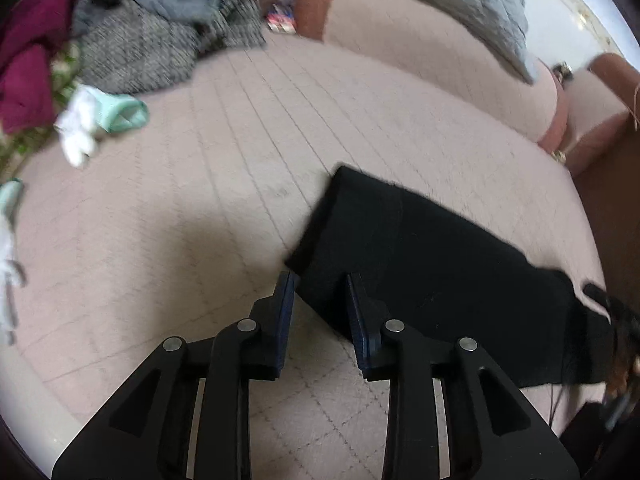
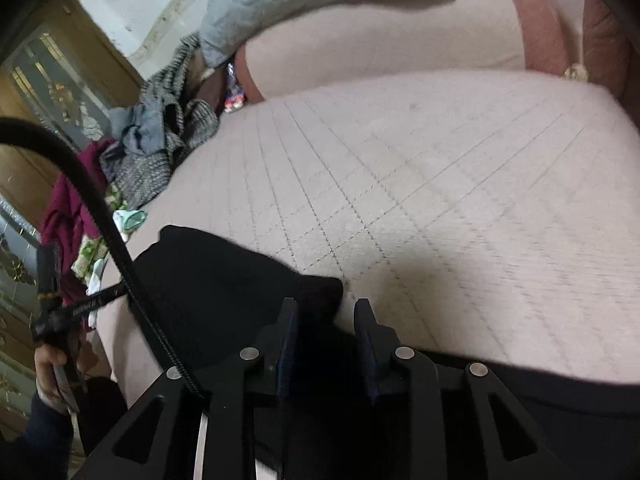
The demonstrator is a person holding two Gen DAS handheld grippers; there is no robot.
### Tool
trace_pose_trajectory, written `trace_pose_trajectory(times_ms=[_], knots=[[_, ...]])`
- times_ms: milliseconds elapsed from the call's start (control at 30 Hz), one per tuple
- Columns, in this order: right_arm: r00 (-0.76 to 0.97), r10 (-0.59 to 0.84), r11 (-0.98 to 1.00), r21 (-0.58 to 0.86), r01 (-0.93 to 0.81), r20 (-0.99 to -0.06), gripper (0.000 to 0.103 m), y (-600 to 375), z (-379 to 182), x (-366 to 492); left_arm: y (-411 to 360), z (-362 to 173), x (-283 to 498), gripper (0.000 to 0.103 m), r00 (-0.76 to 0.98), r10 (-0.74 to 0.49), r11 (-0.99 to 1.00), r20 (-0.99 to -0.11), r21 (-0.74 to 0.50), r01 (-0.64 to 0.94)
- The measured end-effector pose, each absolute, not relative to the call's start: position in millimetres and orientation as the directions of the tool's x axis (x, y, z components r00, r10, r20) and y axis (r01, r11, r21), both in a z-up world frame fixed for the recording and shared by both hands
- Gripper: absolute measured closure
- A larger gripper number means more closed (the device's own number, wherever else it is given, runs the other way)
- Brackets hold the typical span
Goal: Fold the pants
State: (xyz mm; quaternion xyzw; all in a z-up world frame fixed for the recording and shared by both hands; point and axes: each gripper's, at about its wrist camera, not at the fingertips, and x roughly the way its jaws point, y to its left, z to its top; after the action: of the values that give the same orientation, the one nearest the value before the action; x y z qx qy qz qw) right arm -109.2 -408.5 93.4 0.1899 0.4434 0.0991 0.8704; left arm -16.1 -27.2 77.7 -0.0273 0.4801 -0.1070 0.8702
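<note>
Black fabric pants [image 1: 440,280] lie folded into a flat oblong on pink quilted bedcover [image 1: 240,160]. Left gripper [image 1: 320,292] released, straddling their near corner. Right gripper [image 2: 326,316] released over their opposite end.

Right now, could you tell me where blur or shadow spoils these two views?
Left wrist view: clothes pile smeared, bedspread lines bowed by the fisheye. Right wrist view: bedspread's right side streaked, black pants without visible detail, soft shadow ahead of the right gripper.

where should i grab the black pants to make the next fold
Judging by how they lie, take the black pants at the two corners of the near edge, one per hand-held gripper, coming in low from the near side. They lie flat on the pink quilted cover, so a low pinch under the hem should lift one layer cleanly.
</note>
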Motion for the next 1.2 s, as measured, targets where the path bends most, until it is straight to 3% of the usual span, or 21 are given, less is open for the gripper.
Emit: trace_pose_trajectory(times_ms=[100, 233, 400, 500, 633, 733, 867, 1000, 1033, 1133, 1200], knots=[[0.551, 0.400, 0.888, 0.459, -0.033, -0.733, 0.075, -402.6, 82.7, -126.3, -37.4, 91.4, -26.8, 0.076, 0.553, -0.241, 0.969, -0.798, -0.168, 0.179], [0.483, 0.361, 0.914, 0.405, -0.016, -0.797, 0.075, -381.3, 51.0, -129.4, -65.5, 82.0, -39.7, 0.076, 0.523, -0.284, 0.954, -0.803, -0.181, 0.238], [0.548, 0.344, 0.904, 0.427, 0.028, -0.762, 0.075, -409.8, 78.4, -158.1, -108.8, 64.2, -53.8, 0.076, 0.441, -0.325, 0.924, -0.837, -0.181, 0.337], [0.595, 0.212, 0.932, 0.344, 0.117, -0.775, 0.074, -451.3, 102.2, -191.2, -139.9, 68.8, -65.3, 0.076, 0.418, -0.386, 0.887, -0.822, -0.207, 0.412], [0.582, -0.061, 0.937, 0.154, 0.313, -0.811, 0.059, -507.9, 116.8, -236.8, -188.1, 75.7, -76.5, 0.070, 0.386, -0.457, 0.826, -0.801, -0.221, 0.518], [0.514, -0.166, 0.909, 0.073, 0.411, -0.841, 0.059, -544.2, 108.8, -262.0, -223.7, 80.5, -76.9, 0.070, 0.380, -0.500, 0.774, -0.778, -0.206, 0.599], [0.510, -0.137, 0.873, 0.140, 0.468, -0.849, 0.059, -565.6, 93.7, -271.6, -265.7, 82.3, -67.4, 0.070, 0.322, -0.546, 0.696, -0.773, -0.206, 0.688], [0.547, -0.072, 0.854, 0.232, 0.466, -0.834, 0.059, -572.1, 80.3, -270.5, -296.8, 75.3, -54.4, 0.070, 0.304, -0.517, 0.668, -0.800, -0.155, 0.728], [0.554, -0.067, 0.856, 0.237, 0.459, -0.830, 0.060, -572.7, 79.5, -269.7, -303.8, 73.3, -54.3, 0.070, 0.302, -0.505, 0.665, -0.809, -0.141, 0.733], [0.580, -0.067, 0.891, 0.213, 0.401, -0.812, 0.090, -569.8, 83.2, -267.4, -319.4, 60.7, -56.2, 0.070, 0.292, -0.465, 0.644, -0.836, -0.092, 0.760], [0.582, -0.086, 0.904, 0.182, 0.387, -0.809, 0.098, -564.4, 85.9, -264.9, -325.9, 50.8, -58.8, 0.071, 0.366, -0.388, 0.666, -0.846, 0.018, 0.746]])
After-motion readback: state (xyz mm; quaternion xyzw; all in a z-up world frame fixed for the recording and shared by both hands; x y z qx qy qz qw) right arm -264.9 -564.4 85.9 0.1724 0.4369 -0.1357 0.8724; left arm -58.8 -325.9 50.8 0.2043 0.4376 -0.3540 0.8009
